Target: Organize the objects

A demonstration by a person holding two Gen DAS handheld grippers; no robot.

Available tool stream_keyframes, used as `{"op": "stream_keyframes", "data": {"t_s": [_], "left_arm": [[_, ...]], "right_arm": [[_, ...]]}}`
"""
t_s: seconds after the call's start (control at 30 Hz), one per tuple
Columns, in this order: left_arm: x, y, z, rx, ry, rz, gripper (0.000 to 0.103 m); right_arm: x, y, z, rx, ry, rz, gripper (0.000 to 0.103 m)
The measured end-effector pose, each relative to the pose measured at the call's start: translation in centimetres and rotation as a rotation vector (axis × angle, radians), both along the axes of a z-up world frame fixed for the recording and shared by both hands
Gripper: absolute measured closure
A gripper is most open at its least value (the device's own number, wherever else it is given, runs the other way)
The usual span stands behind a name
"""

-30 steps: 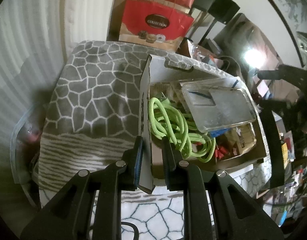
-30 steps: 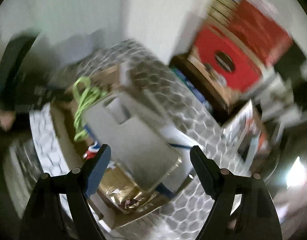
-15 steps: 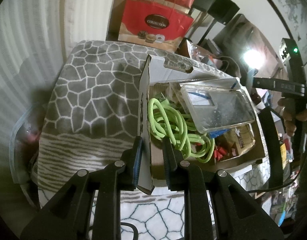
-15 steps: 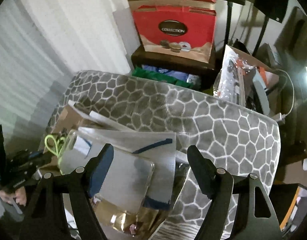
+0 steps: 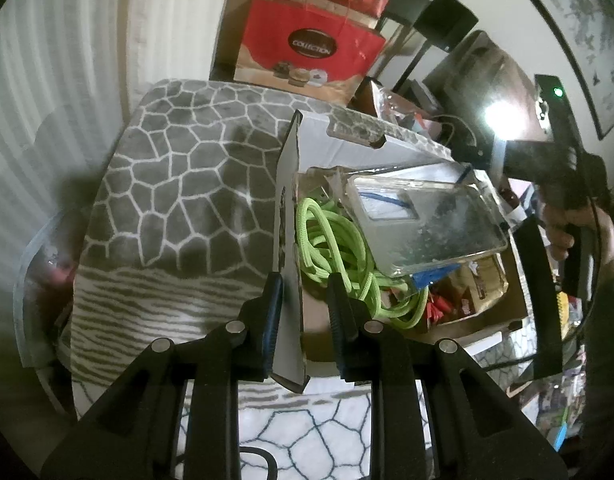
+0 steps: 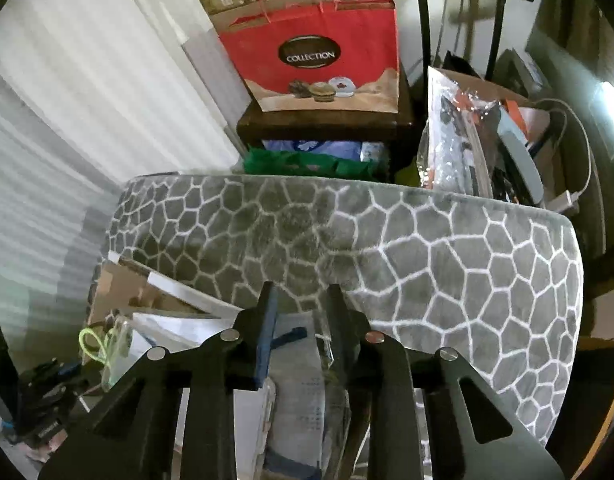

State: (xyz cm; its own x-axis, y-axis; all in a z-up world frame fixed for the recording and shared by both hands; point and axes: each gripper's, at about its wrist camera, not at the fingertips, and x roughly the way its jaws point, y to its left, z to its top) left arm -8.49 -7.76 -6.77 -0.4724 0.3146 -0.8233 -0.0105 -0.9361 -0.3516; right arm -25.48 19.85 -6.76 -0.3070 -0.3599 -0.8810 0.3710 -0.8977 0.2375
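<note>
Grey honeycomb-pattern blanket [image 6: 427, 248] covers surface (red gift bag [image 6: 323, 52] behind).

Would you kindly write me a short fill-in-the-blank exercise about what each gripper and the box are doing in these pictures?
1. The left gripper pinches an upright flap of the ____ box.
2. The coiled cord inside the box is bright ____.
3. The right gripper is closing its fingers around the edge of a clear plastic ____.
4. The bag behind the patterned blanket is ____.

Missing words: cardboard; green; case; red
</note>
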Motion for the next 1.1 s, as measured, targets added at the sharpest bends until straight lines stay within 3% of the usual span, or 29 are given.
{"op": "stream_keyframes", "data": {"t_s": [0.2,0.33,0.5,0.63,0.73,0.83,0.93,1.1], "left_arm": [[-0.1,-0.2,-0.2,0.008,0.000,0.002,0.083],[-0.1,-0.2,0.0,0.005,0.004,0.003,0.083],[0.1,-0.1,0.4,-0.009,0.012,0.005,0.078],[0.0,-0.3,0.6,-0.020,0.012,0.013,0.076],[0.1,-0.5,0.8,-0.015,0.018,0.017,0.068],[-0.1,-0.4,0.6,-0.021,0.015,0.018,0.062],[-0.4,-0.1,0.3,-0.035,0.006,0.011,0.062],[-1.1,0.5,-0.4,-0.055,-0.005,-0.008,0.065]], "right_arm": [[2.9,0.5,0.8,0.022,0.028,0.013,0.081],[4.1,0.9,-0.2,0.032,-0.006,0.006,0.080],[5.1,1.4,0.7,0.055,0.088,-0.006,0.075],[6.3,2.3,2.8,0.004,0.148,-0.009,0.052],[7.4,2.8,3.4,0.029,0.174,-0.025,0.047],[8.5,3.5,3.0,0.051,0.158,-0.057,0.043],[9.7,4.0,2.0,0.074,0.145,-0.087,0.041],[10.9,5.2,-0.4,0.028,0.060,-0.138,0.041]]}}
